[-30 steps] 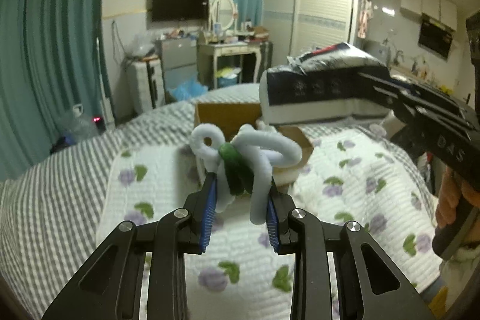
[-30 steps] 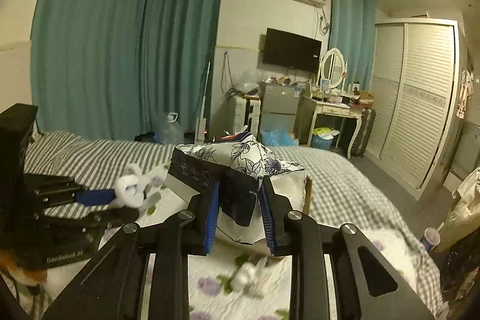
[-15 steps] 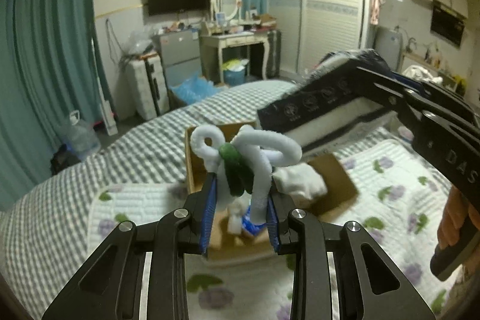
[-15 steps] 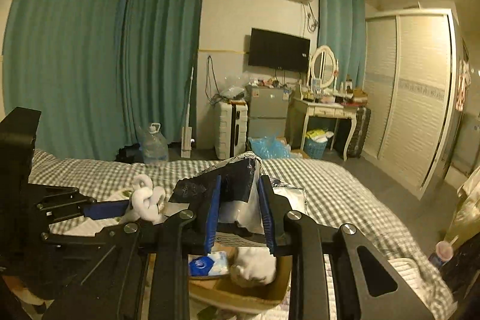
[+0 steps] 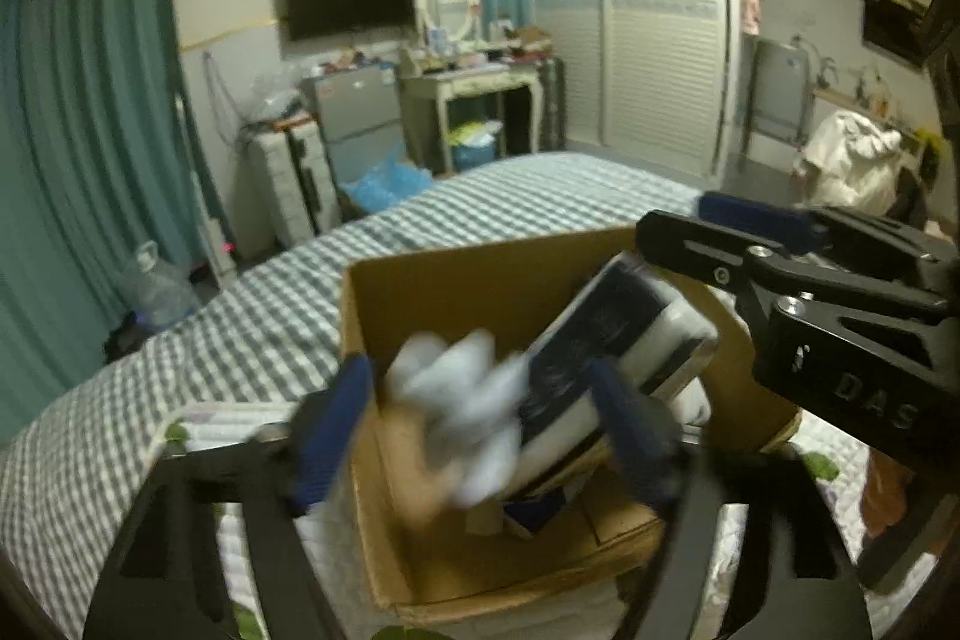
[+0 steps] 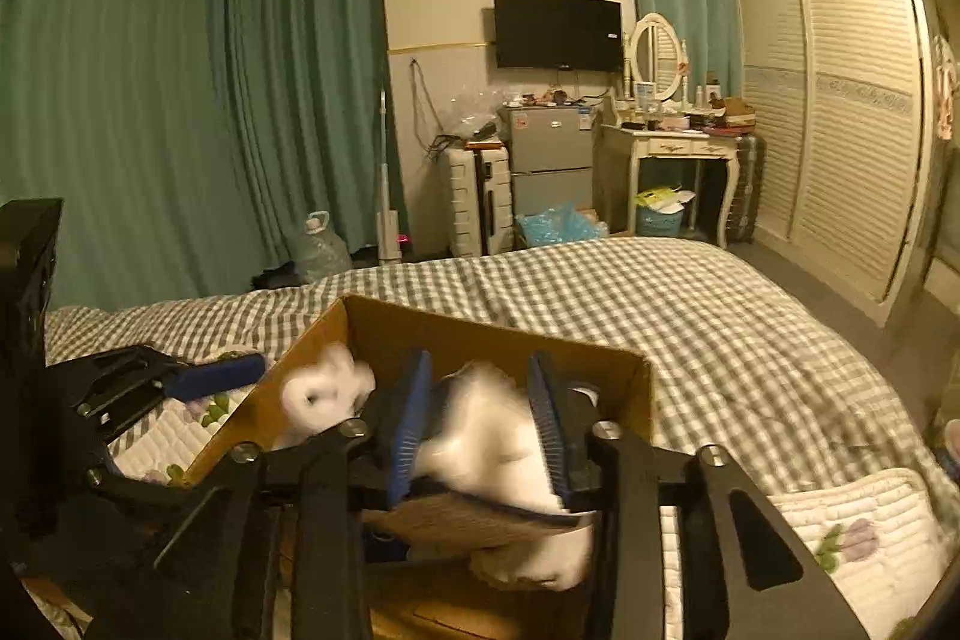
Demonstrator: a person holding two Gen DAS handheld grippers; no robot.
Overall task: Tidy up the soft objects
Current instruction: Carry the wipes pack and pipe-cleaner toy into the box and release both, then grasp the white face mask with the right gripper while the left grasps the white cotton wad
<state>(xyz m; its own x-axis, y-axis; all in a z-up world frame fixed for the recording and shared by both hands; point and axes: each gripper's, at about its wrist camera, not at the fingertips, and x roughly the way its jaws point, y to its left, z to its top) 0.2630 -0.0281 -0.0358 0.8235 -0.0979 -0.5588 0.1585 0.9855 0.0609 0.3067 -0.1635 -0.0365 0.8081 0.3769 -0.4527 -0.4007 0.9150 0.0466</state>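
The left gripper (image 5: 480,436) has just spread its fingers, and the fuzzy white toy (image 5: 462,418) drops into the cardboard box (image 5: 456,292) on the bed. The right gripper (image 6: 480,424) has just been opening too, and the dark-and-white pillow (image 6: 498,448) between its fingers slips into the box. Next, both grippers should lift out of the box.

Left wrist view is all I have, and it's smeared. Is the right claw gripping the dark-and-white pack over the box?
Observer: Doesn't look like it. In the right wrist view the right claw's jaws have just been opening, and the pack sits loose between them, over the cardboard box.
Operator: And my white fuzzy toy?
Observer: The right wrist view shows the white fuzzy toy inside the box, by the wall on that picture's left. It is apart from the left claw, whose jaws have also just been opening. One blue fingertip is outside the box.
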